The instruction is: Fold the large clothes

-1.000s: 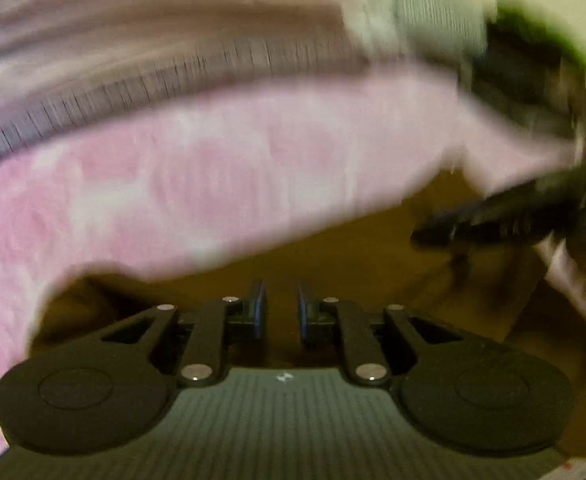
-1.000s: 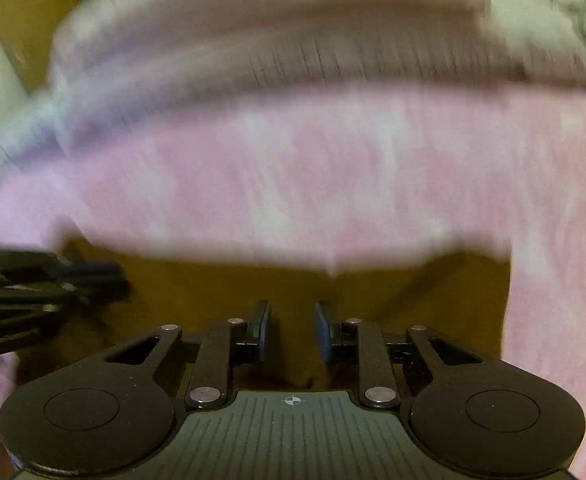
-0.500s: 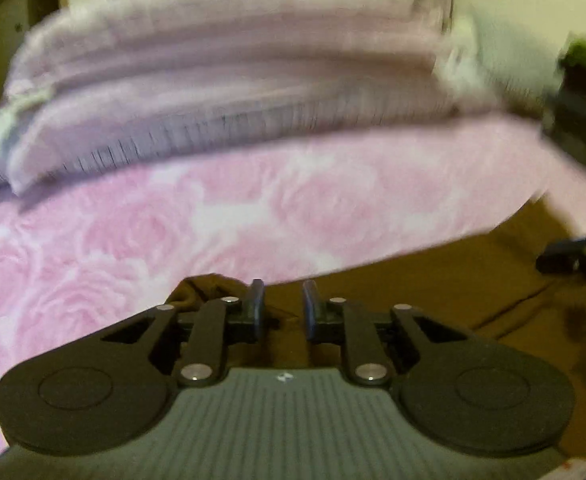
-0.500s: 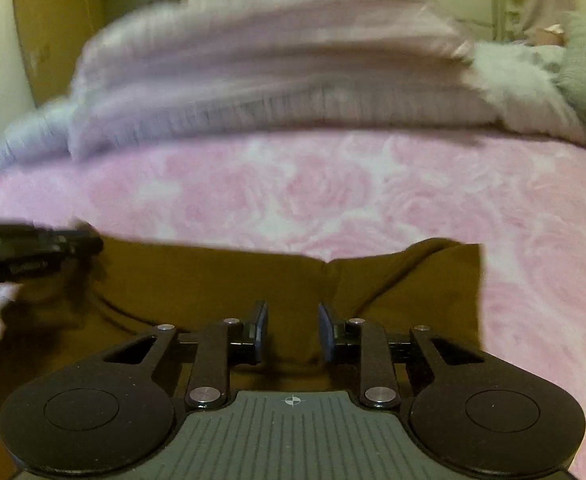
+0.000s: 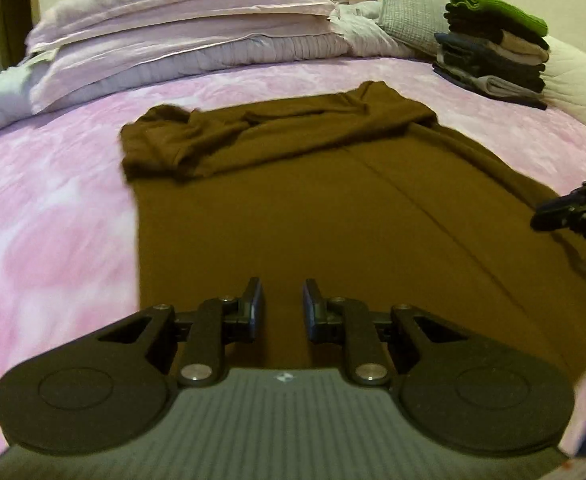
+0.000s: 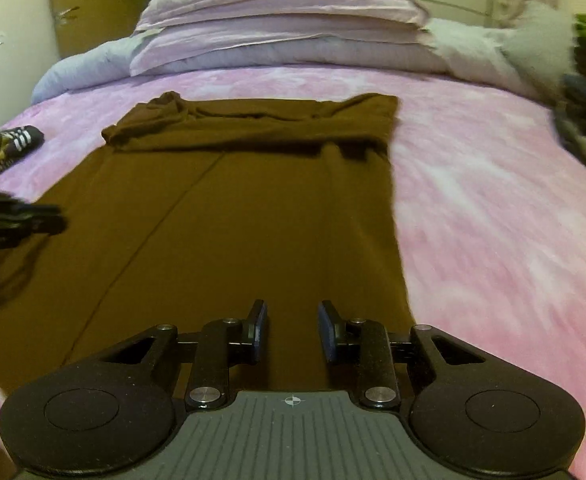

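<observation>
A large brown garment (image 5: 333,208) (image 6: 233,208) lies flat on the pink flowered bedspread (image 5: 53,208) (image 6: 493,220). Its far end is bunched, with the sleeves folded across it. My left gripper (image 5: 283,294) hovers open over the garment's near left part, with nothing between its fingers. My right gripper (image 6: 293,314) hovers open over the near right part, also holding nothing. In the left wrist view, the right gripper (image 5: 573,208) pokes in at the right edge. The left gripper (image 6: 17,220) shows at the left edge of the right wrist view.
Lilac pillows (image 5: 181,12) (image 6: 277,20) are stacked at the head of the bed. A pile of folded clothes (image 5: 493,52) stands at the far right beside a grey cushion (image 5: 409,24). A dark striped item (image 6: 13,144) lies left of the garment.
Both grippers have drawn back from the garment's far end toward its near end. The whole garment has come into view, lying flat. The motion blur has mostly cleared.
</observation>
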`<state>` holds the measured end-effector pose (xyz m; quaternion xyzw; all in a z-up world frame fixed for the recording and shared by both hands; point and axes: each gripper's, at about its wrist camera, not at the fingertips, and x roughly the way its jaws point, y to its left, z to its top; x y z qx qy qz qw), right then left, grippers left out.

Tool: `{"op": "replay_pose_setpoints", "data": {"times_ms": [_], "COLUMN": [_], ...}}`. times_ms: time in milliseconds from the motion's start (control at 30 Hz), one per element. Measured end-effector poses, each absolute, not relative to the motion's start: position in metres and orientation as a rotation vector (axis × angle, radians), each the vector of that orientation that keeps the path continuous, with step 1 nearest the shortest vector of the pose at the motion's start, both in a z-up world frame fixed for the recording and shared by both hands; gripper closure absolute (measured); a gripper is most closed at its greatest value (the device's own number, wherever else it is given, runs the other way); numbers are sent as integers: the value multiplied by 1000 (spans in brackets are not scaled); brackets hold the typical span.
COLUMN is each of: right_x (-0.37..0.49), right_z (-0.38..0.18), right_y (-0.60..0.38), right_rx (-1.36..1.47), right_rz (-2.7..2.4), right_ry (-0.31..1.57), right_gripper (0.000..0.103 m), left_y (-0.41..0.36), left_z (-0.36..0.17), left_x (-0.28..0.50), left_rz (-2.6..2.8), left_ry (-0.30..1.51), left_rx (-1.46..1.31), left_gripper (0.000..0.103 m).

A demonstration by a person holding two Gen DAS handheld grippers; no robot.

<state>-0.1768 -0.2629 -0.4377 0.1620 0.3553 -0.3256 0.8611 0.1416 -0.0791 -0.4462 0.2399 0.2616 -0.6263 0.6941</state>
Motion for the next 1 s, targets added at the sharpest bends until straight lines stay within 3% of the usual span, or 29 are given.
{"op": "replay_pose_setpoints", "data": {"times_ms": [333, 467, 600, 767, 1000], "right_x": [-232, -254, -283, -310, -324], "right_z": [-412, -387, -385, -399, -432], "right_y": [-154, -141, -158, -201, -265], "right_rx": [456, 476, 572, 678, 869], "right_rz": [-835, -847, -833, -824, -735], "right_ry": [766, 642, 565, 524, 486], "right_gripper": [76, 73, 61, 60, 60], "left_y": [35, 61, 70, 60, 41], "left_z": [-416, -400, -399, -412, -434], "left_x": [127, 137, 152, 182, 217], "left_rz": [-1290, -1280, -1251, -1230, -1219], "left_ry": [746, 783, 821, 946, 1094], "left_rx": [514, 419, 369, 260, 120], "left_gripper": [85, 73, 67, 59, 58]}}
